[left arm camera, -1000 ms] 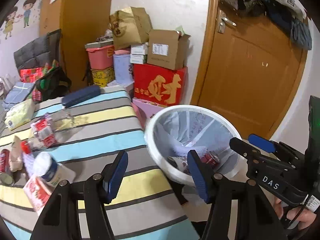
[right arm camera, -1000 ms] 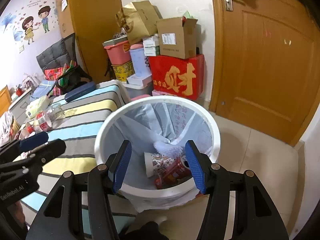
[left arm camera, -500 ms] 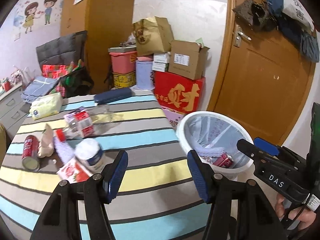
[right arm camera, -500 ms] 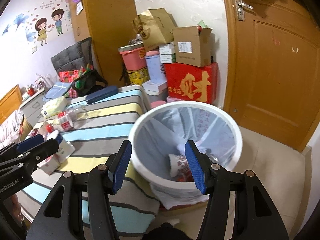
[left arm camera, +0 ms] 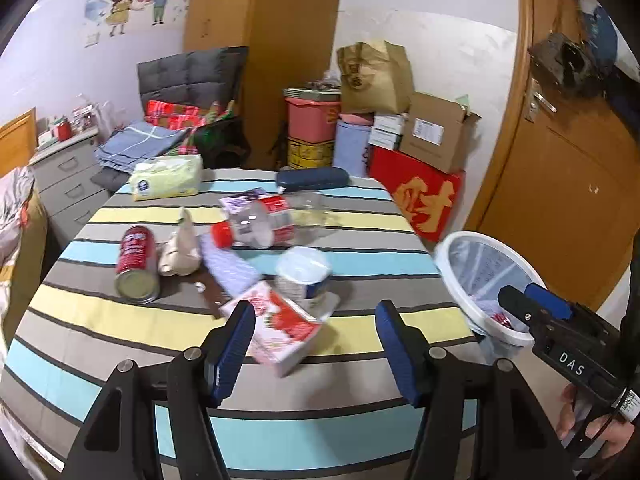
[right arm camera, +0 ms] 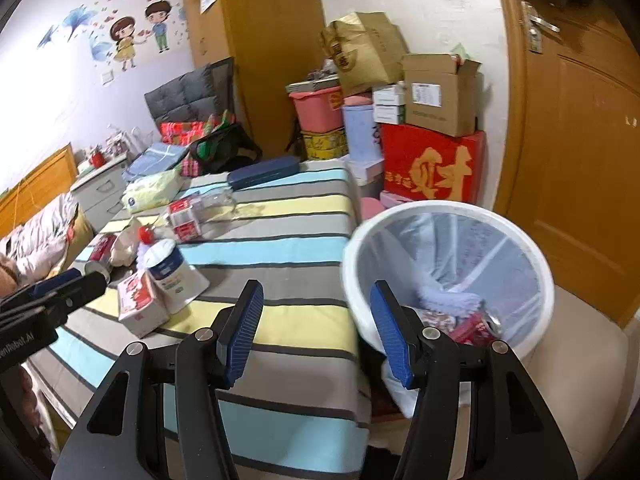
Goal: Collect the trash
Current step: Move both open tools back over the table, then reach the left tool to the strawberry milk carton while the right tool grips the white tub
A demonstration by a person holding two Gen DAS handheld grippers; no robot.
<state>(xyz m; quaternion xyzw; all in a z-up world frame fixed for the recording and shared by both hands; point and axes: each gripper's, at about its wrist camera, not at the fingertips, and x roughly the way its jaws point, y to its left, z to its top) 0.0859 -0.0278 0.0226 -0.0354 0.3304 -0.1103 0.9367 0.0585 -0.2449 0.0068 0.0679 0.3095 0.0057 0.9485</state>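
Left gripper (left arm camera: 314, 344): jaws spread wide, nothing between the blue pads (left arm camera: 232, 348). Right gripper (right arm camera: 316, 332): jaws likewise spread wide and empty. A bare hand (left arm camera: 588, 428) grips the right gripper's handle, apparently by its trigger.

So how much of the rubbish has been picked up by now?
Some: the white bin already holds a can and wrappers. Nothing is in hand; the left gripper and right gripper are open. Left on the table: a red can, plastic bottle, white tub and red-and-white carton.
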